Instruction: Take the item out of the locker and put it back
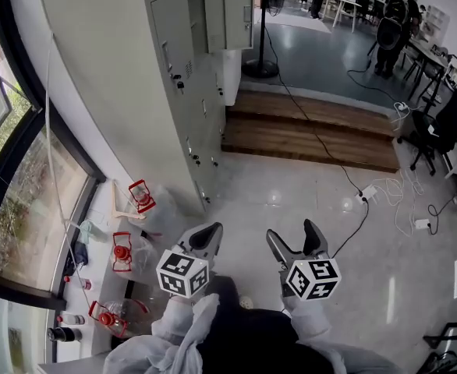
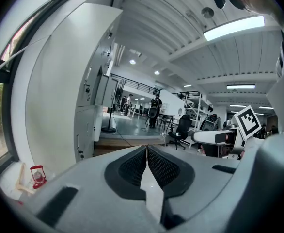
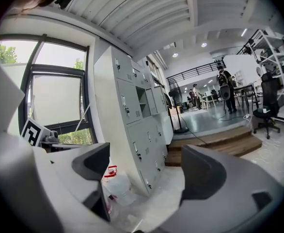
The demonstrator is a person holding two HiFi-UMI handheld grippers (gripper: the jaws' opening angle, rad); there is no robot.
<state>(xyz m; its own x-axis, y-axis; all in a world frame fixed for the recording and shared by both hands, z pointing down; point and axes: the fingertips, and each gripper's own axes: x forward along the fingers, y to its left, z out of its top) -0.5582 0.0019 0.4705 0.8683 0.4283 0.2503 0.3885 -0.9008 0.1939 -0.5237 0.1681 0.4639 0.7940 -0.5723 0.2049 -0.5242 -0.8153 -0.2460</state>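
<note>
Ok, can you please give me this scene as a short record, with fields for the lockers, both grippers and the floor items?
lockers: grey bank, ahead and to the left
locker door: one upper door stands open
left gripper: jaws together, empty
right gripper: jaws apart, nothing between them
floor items: red lanterns below the window

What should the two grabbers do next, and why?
Probably move forward toward the open locker door. Both grippers are empty and well short of it: the right gripper has its jaws apart, ready to take something, and the left gripper has them together.
</note>
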